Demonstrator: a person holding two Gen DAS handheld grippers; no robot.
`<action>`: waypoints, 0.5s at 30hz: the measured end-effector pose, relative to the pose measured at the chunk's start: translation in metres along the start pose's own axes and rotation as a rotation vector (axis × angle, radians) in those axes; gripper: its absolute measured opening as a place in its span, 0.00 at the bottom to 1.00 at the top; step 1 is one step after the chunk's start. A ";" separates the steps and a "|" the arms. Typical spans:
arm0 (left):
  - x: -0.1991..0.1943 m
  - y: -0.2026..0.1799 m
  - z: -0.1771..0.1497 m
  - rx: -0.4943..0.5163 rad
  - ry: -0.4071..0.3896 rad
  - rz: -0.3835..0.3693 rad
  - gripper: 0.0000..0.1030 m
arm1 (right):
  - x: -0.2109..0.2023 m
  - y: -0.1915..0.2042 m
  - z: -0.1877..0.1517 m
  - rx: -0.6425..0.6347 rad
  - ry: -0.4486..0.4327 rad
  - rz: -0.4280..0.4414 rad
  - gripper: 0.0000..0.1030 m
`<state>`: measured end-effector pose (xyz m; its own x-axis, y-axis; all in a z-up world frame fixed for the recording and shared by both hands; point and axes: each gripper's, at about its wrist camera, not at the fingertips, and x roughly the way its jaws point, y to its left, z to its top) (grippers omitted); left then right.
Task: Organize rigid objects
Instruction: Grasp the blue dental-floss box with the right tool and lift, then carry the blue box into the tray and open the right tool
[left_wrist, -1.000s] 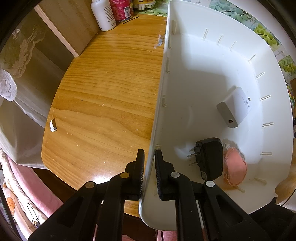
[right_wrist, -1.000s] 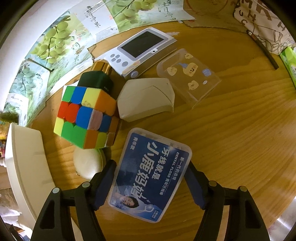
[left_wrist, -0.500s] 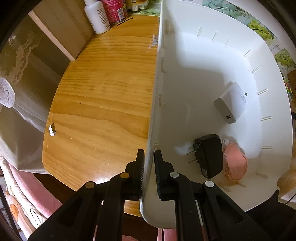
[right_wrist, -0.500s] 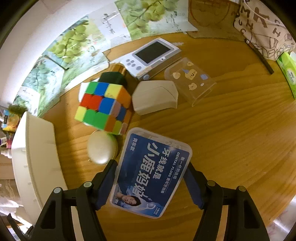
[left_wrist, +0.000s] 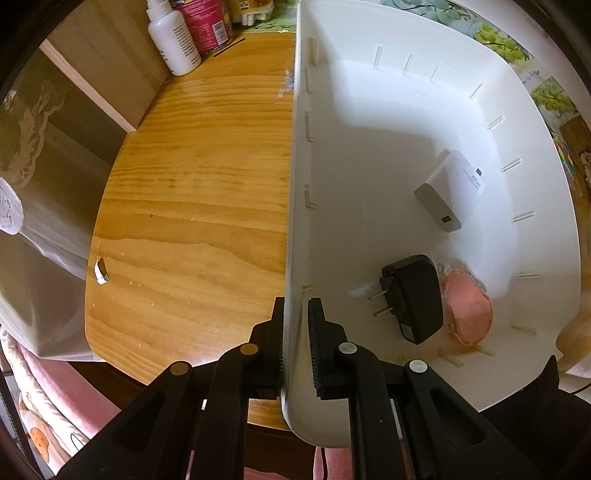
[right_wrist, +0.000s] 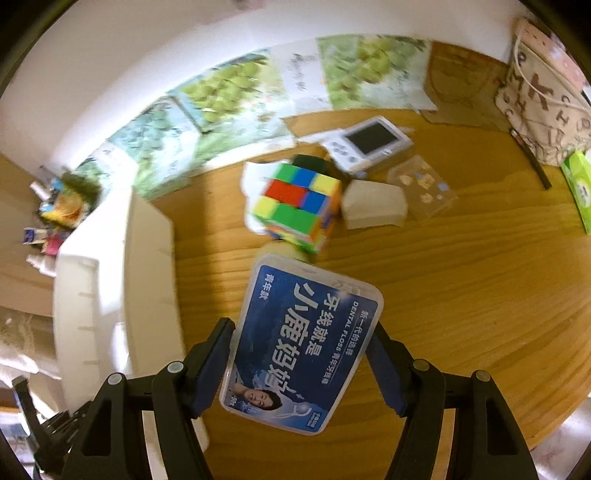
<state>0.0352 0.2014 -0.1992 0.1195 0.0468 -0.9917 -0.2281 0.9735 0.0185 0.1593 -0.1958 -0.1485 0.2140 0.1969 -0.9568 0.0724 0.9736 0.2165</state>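
Okay, left gripper (left_wrist: 295, 332) pinches the near wall of the white bin (left_wrist: 369, 155), jaws clamped on its rim. Inside the bin lie a black plug adapter (left_wrist: 415, 297), a white charger block (left_wrist: 450, 190) and a pink item (left_wrist: 469, 308). Right gripper (right_wrist: 301, 354) holds the blue dental floss box (right_wrist: 301, 341) between its jaws, lifted above the wooden table (right_wrist: 461, 277). Rubik's cube (right_wrist: 295, 205) sits beyond, near the bin.
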 end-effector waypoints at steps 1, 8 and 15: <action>0.000 0.000 0.000 0.004 0.000 -0.002 0.12 | -0.003 0.005 -0.001 -0.010 -0.006 0.007 0.68; -0.004 -0.001 0.002 0.035 -0.009 -0.017 0.12 | -0.027 0.047 -0.007 -0.106 -0.055 0.081 0.68; -0.009 -0.001 -0.001 0.058 -0.017 -0.029 0.12 | -0.039 0.093 -0.021 -0.224 -0.066 0.142 0.68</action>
<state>0.0335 0.2003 -0.1908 0.1412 0.0218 -0.9897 -0.1683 0.9857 -0.0023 0.1372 -0.1109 -0.0956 0.2699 0.3328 -0.9035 -0.1785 0.9394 0.2927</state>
